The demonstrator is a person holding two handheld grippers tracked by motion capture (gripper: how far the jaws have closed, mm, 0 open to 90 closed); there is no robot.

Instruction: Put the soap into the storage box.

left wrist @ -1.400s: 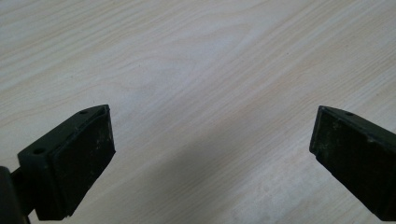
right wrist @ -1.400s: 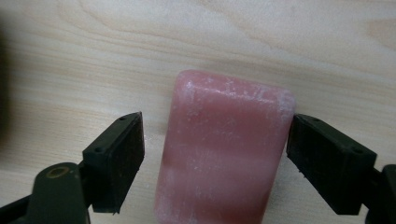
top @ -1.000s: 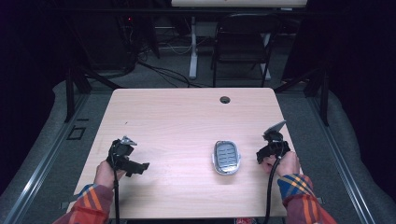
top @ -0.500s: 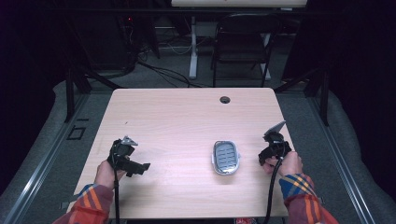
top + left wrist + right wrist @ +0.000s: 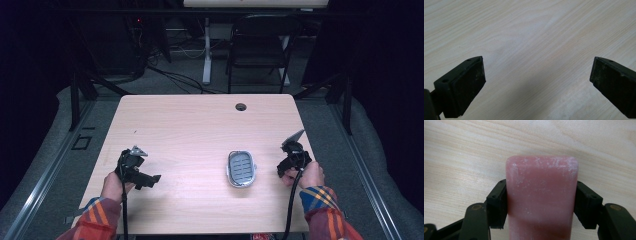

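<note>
Soap is the star here, a pink bar (image 5: 541, 195) that the right gripper has clamped between its two black jaws, one pressing each long side. Going view by view: in the high view the pale wooden table (image 5: 200, 125) takes up the middle of the frame, with a grey oval soap dish (image 5: 241, 168) sitting lower center-right. The right gripper (image 5: 291, 155) is at the lower right, just beside the dish but apart from it, and my guess is the bar is being kept there so it can go onto the slatted dish. From up here I can't really make out the bar in its jaws. The left gripper (image 5: 136, 167) is over at the lower left, well apart from the dish, looks parked out of the way. In the left gripper view its jaws are spread wide with nothing but bare wood grain between them. In the right gripper view the bar runs from the bottom center up to mid-frame: rounded corners, dull rosy pink, dusted with whitish powdery scuffs near the top edge, so it looks dry. It's held over the table, but I can't tell if it touches.
</note>
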